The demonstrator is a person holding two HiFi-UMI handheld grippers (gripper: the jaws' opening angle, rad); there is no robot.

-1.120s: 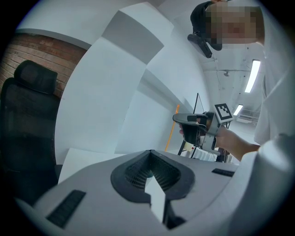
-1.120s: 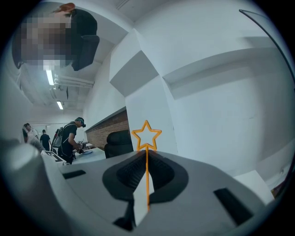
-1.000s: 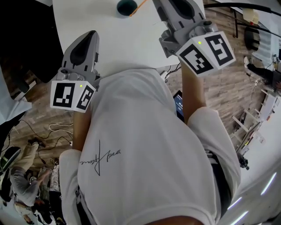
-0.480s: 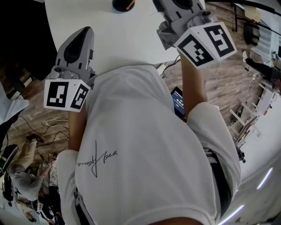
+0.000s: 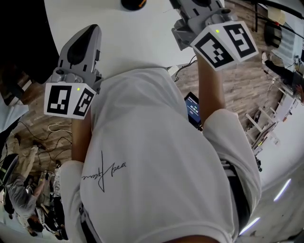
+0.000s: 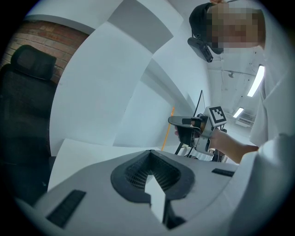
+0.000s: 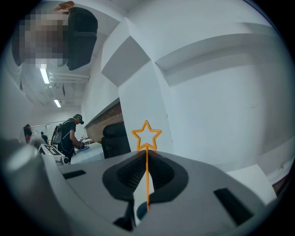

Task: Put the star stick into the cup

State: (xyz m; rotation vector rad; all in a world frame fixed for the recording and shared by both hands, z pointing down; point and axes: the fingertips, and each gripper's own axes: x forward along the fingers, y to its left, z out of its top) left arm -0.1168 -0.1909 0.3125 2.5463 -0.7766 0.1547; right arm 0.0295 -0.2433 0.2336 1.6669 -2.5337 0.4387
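My right gripper [image 7: 146,153] is shut on the thin orange star stick [image 7: 146,133], which stands upright. Its star rises above the fingertips. The stem runs down between the jaws to the dark blue cup [image 7: 141,211] seen through the gap below. In the head view the cup [image 5: 132,4] sits at the top edge on the white table [image 5: 133,38], with a bit of orange at its rim. My left gripper [image 6: 150,152] is shut and holds nothing. It hovers over the table's near left part [image 5: 85,35], and its view shows the stick [image 6: 167,131] at the right gripper's tip [image 6: 177,122].
A black office chair [image 6: 27,69] stands beyond the table's far side. A phone with a lit screen [image 5: 194,109] shows at my right hip. A person in black [image 7: 69,133] works at another table far off. Cables and people [image 5: 19,194] are on the wooden floor at lower left.
Both grippers have edged forward over the table, and the cup now lies closer to the head view's top edge. The right gripper still holds the stick.
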